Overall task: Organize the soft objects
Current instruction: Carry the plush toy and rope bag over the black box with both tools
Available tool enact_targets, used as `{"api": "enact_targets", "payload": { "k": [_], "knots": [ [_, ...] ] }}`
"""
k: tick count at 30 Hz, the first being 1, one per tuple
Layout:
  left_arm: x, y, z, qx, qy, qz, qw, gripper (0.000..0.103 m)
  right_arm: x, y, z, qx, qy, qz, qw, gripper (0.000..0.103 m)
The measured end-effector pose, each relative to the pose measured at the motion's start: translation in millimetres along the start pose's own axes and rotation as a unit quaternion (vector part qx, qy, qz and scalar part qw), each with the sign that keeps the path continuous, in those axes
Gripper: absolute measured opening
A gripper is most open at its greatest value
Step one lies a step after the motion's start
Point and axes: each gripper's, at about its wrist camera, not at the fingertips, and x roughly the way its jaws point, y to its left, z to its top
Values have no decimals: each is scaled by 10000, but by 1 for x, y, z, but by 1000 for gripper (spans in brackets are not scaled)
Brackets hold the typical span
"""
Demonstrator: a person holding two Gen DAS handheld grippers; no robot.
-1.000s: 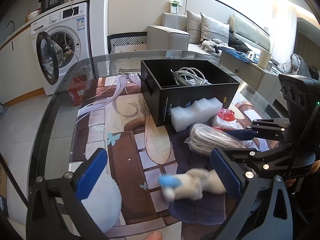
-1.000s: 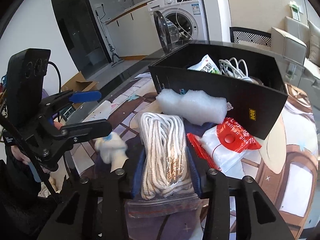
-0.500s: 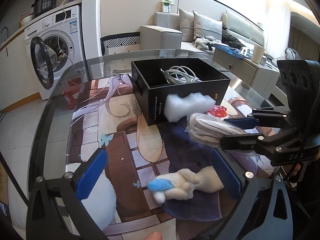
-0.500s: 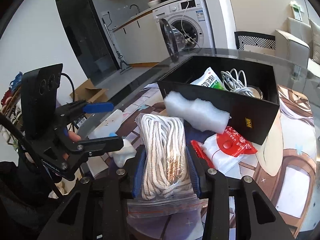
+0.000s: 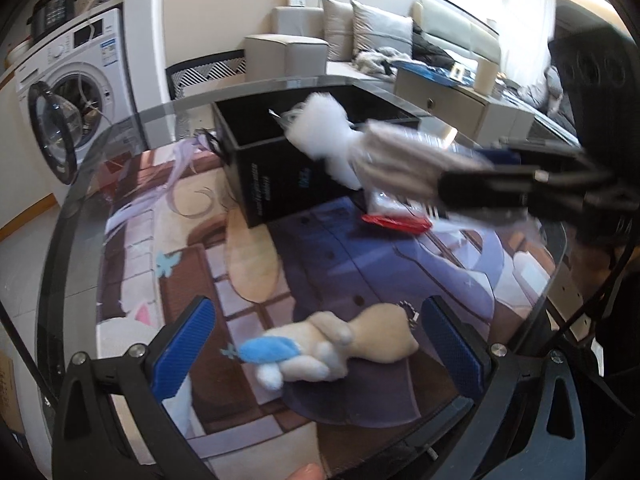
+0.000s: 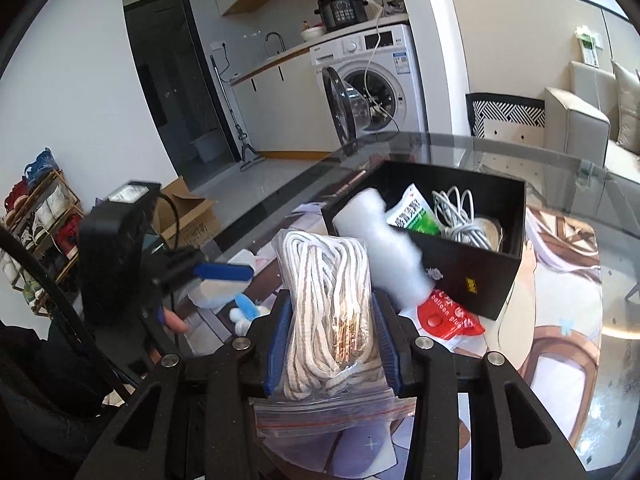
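Observation:
My right gripper (image 6: 330,344) is shut on a clear zip bag of coiled white rope (image 6: 330,312) and holds it above the table, near the black box (image 6: 472,276); the bag also shows blurred in the left wrist view (image 5: 404,160). A white foam block (image 6: 380,256) leans against the box's front wall. My left gripper (image 5: 316,344) is open over a beige plush toy (image 5: 344,348) with a blue piece, lying on the mat between the fingers. The box holds a white cable (image 6: 460,216) and a green packet (image 6: 412,216).
A red and white balloon-glue bag (image 6: 444,318) lies in front of the box. A white plush (image 5: 120,336) sits at the left table edge. The round glass table rim (image 5: 64,216) curves at left. A washing machine (image 6: 372,80) stands beyond.
My right gripper has lifted the rope bag up and toward the black box. The foam block has tipped up against the box. My left gripper has stayed open over the plush toy.

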Motion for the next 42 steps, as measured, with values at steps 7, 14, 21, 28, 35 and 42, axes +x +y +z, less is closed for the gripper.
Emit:
{"api": "enact_targets", "payload": {
  "k": [7,14,21,28,35,42],
  "knots": [
    [8,-13,-3,81,210,-47,9997,103,-7,1,2,-7,-62,-48,10000,40],
    [21,-16,-10,-9,499,131,9987,103,-11,2,1,23,-58,-90,9999,40],
    [30,-17,-14,-41,654,362,9972,103,-9,-1,0,44,-47,-124,9999,40],
    [25,-18,-12,-21,593,357,9976,92,-9,-3,-2,51,-45,-147,9999,40],
    [20,-22,-9,88,491,233,9985,91,-12,-5,-2,62,-71,-187,9998,40],
    [4,-18,-2,-83,184,56,9998,91,-18,-9,-2,101,-149,-297,9994,40]
  ]
}}
